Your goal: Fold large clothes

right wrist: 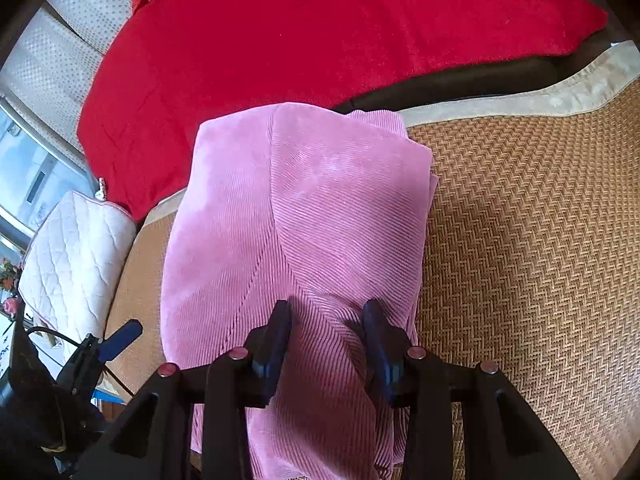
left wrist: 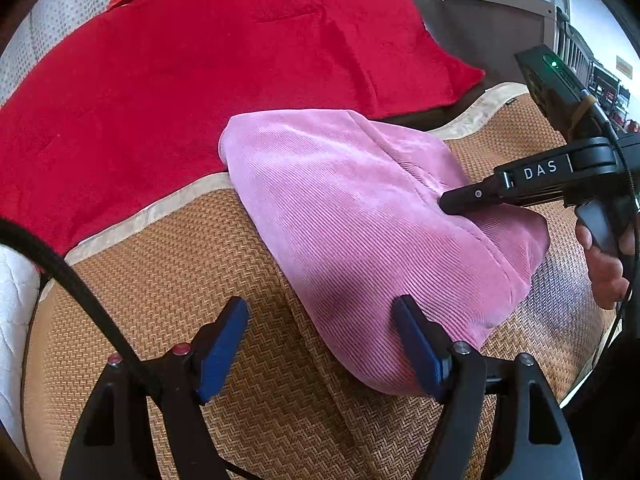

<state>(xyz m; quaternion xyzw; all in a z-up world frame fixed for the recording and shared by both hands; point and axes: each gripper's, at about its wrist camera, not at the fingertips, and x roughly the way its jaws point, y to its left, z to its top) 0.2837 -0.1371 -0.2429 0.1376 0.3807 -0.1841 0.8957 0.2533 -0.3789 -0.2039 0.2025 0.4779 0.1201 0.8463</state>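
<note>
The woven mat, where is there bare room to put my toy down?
Bare woven mat lies right of the pink garment, bordered by the beige trim. Another bare patch lies left of the garment, under the left hand-held gripper. Farther back, the red blanket covers everything.

light: bright daylight, soft shadows | focus: sharp centre | edges: fisheye bending, dark corner vignette

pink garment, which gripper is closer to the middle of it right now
Right. The right gripper sits over the folded pink garment with its fingers down on the fabric. The left gripper is open at the garment's edge, one finger beside the fabric, the other over the woven mat.
</note>
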